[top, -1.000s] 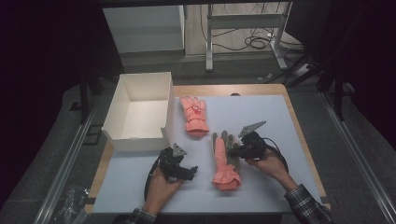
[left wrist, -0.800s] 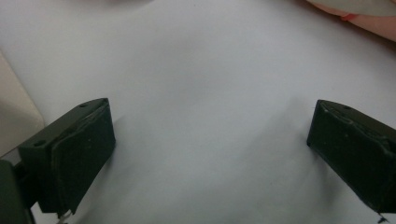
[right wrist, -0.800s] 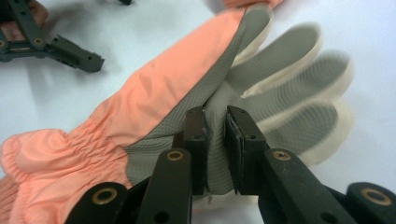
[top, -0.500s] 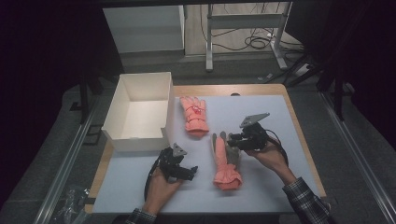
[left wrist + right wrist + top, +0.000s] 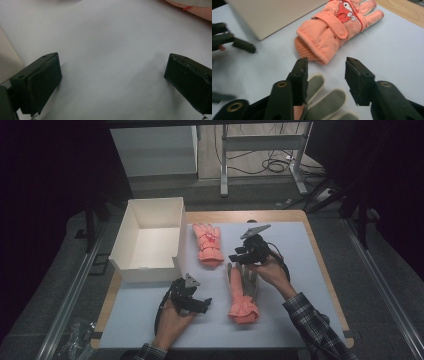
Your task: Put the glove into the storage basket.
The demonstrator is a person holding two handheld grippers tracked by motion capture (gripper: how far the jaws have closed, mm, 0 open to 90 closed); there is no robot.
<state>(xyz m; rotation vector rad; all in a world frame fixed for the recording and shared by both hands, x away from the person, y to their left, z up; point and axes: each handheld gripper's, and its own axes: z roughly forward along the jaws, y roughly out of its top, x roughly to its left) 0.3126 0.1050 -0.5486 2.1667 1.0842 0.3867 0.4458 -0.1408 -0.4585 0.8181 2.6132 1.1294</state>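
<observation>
Left gripper [image 5: 205, 303] sits nearest the person, jaws wide open on nothing over the bare white mat [image 5: 300, 320], with the near glove [image 5: 242, 292] just to its right, palm up, long axis running away from the person, cuff closest. Right gripper [image 5: 236, 258] hovers above that glove's fingertips, jaws just opening to about half, nothing between them. The far glove [image 5: 337, 27] lies beyond it beside the white box [image 5: 150, 240], cuff toward the right gripper, so the right hand is nearer.

Two orange gloves: far glove [image 5: 208, 244], near glove [image 5: 242, 292]. One white box [image 5: 148, 240]. Two tools: left tool [image 5: 206, 303], right tool [image 5: 236, 256].
</observation>
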